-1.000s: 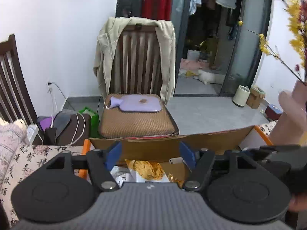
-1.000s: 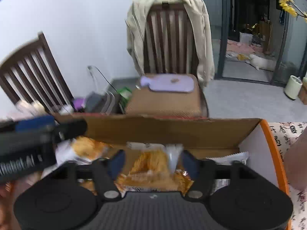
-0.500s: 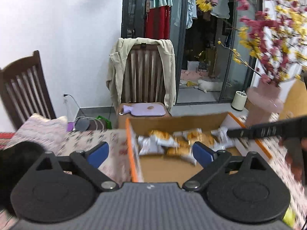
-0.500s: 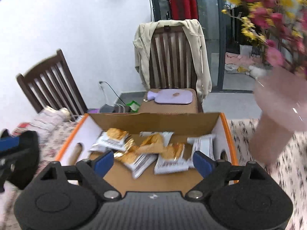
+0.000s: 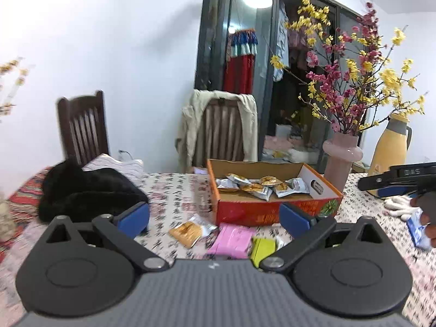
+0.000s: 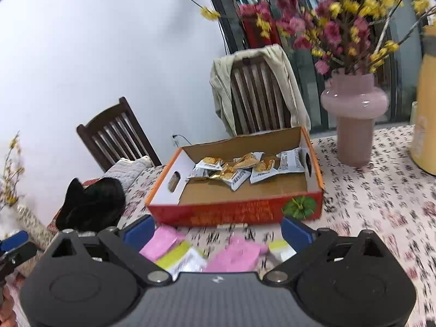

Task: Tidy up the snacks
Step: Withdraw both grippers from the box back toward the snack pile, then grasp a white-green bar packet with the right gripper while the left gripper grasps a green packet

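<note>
An open cardboard box (image 5: 259, 212) with a red front wall sits mid-table, with several gold-and-silver snack packets (image 5: 256, 186) in its far half. In front of it on the cloth lie a gold packet (image 5: 188, 231), a pink packet (image 5: 231, 238) and a yellow-green one (image 5: 261, 248). My left gripper (image 5: 214, 216) hovers above these loose packets, its jaws opening with nothing between them. In the right wrist view the same box (image 6: 231, 212) lies beyond pink packets (image 6: 163, 242) and yellow-green packets (image 6: 174, 253). My right gripper (image 6: 217, 229) hangs over them, jaws opening, empty.
A pink vase of flowers (image 6: 354, 120) and a yellow thermos (image 5: 389, 147) stand right of the box. A black garment (image 5: 87, 190) lies at the table's left. White gloves (image 5: 397, 207) and a blue packet (image 5: 417, 229) lie right. Two chairs stand behind, one draped with a jacket (image 6: 226, 90).
Both grippers have drawn back and up from inside the box, and their jaws have widened. The box now sits farther off, and loose packets on the cloth have come into view.
</note>
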